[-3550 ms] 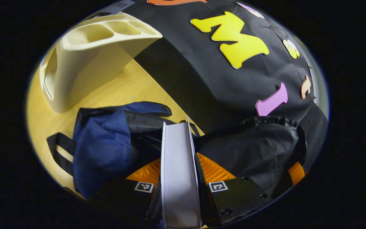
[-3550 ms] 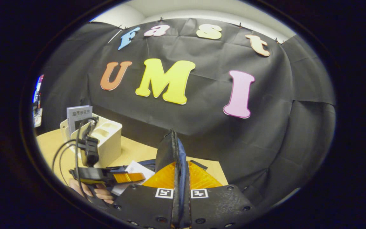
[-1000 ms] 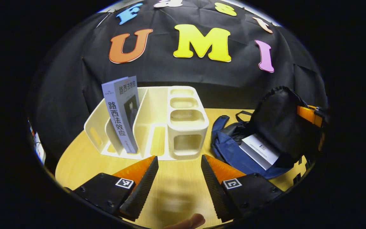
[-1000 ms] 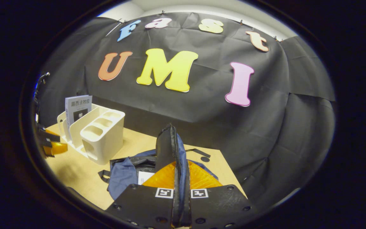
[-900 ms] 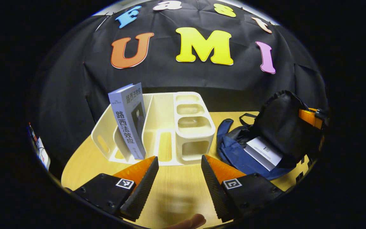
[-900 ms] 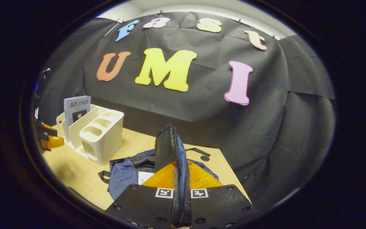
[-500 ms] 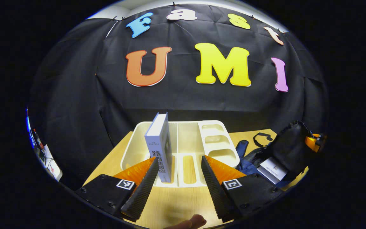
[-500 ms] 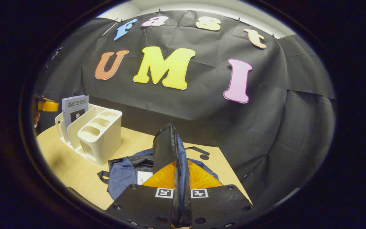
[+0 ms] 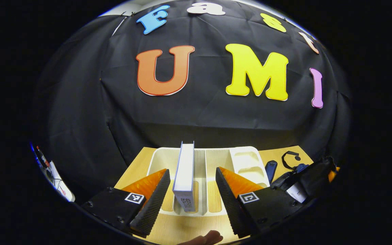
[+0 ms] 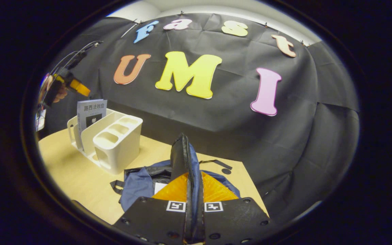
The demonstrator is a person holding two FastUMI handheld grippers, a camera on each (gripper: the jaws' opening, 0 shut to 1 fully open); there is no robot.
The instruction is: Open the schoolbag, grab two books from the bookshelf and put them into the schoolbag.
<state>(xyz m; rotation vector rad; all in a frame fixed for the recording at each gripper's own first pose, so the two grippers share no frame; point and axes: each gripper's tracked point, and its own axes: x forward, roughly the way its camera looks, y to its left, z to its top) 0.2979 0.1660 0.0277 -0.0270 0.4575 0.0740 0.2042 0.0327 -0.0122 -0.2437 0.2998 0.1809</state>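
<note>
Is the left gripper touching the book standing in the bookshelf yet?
Apart. In the left gripper view the left gripper is open, and its fingers straddle the upright book in the bookshelf with a clear gap on both sides.

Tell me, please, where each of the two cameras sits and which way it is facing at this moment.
Left gripper view: rides the left gripper, above the bookshelf, looking down along the open fingers that straddle the upright book; a fingertip shows at the bottom.
Right gripper view: rides the right gripper, low over the table, its fingers pinching the schoolbag's flap; the other hand is far left.
Shared: bookshelf, book, schoolbag.
</note>
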